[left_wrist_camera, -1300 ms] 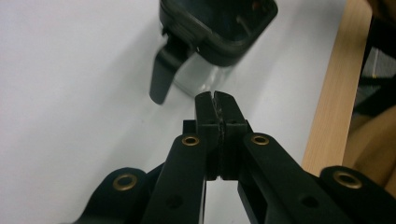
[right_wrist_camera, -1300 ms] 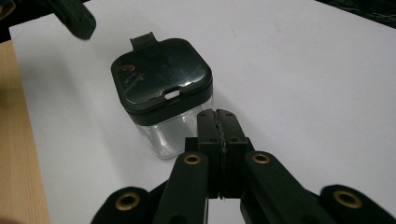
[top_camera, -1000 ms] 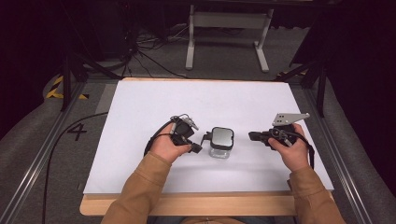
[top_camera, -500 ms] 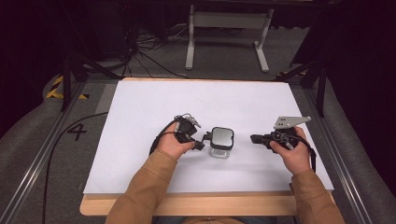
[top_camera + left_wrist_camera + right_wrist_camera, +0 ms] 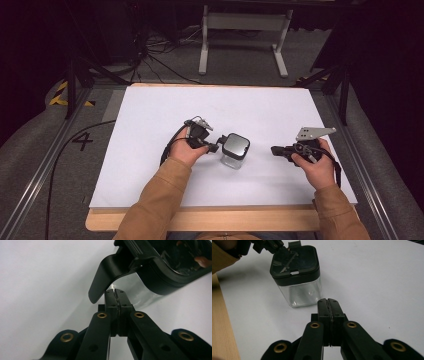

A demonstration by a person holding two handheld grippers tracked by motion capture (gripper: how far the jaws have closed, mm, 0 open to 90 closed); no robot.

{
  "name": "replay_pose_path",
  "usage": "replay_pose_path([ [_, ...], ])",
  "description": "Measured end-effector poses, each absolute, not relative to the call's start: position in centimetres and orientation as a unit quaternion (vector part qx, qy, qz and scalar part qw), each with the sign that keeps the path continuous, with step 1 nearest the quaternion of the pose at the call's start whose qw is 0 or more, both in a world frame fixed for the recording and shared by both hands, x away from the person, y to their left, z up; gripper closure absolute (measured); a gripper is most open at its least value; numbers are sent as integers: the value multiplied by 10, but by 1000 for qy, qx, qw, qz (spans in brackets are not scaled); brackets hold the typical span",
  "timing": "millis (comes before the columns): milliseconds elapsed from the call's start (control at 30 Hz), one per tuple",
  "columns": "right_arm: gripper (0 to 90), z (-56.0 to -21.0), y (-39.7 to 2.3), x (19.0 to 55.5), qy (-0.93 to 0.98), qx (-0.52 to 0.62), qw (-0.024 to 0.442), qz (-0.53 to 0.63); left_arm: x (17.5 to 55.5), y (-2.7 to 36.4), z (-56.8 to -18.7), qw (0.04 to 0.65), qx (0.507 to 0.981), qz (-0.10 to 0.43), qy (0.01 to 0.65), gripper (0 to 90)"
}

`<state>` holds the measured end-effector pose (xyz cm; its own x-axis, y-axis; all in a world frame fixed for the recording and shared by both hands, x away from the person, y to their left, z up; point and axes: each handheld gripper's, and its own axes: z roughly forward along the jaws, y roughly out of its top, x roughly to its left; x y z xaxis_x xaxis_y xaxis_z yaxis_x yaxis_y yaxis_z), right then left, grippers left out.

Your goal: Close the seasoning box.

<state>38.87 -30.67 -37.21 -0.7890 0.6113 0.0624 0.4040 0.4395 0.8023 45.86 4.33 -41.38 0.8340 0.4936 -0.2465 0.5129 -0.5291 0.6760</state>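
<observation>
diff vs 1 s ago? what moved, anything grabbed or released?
The left gripper has edged right, its shut tips now under the side latch tab of the small clear square jar with a black lid. Nothing was grabbed or released. The jar and the shut right gripper stayed put on the white table sheet.

One camera looks down from high above the table (image 5: 150, 115). Two ride close behind each claw. All three see the jar (image 5: 235, 150).
</observation>
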Motion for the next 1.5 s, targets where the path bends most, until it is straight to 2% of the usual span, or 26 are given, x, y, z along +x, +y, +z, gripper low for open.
replay_pose_path([
  [233, 900, -373, -298, 396, 844, 294, 113, 435, 449, 57, -404, 364, 885, -8, 291, 896],
  [633, 900, -381, -272, 429, 855, 273, 102, 430, 417, 110, -388, 385, 859, 21, 336, 888],
  [1033, 900, -405, -250, 457, 869, 256, 72, 418, 401, 124, -384, 384, 856, 31, 346, 886],
  [1500, 900, -406, -250, 451, 876, 246, 58, 411, 404, 120, -382, 386, 856, 28, 344, 886],
])
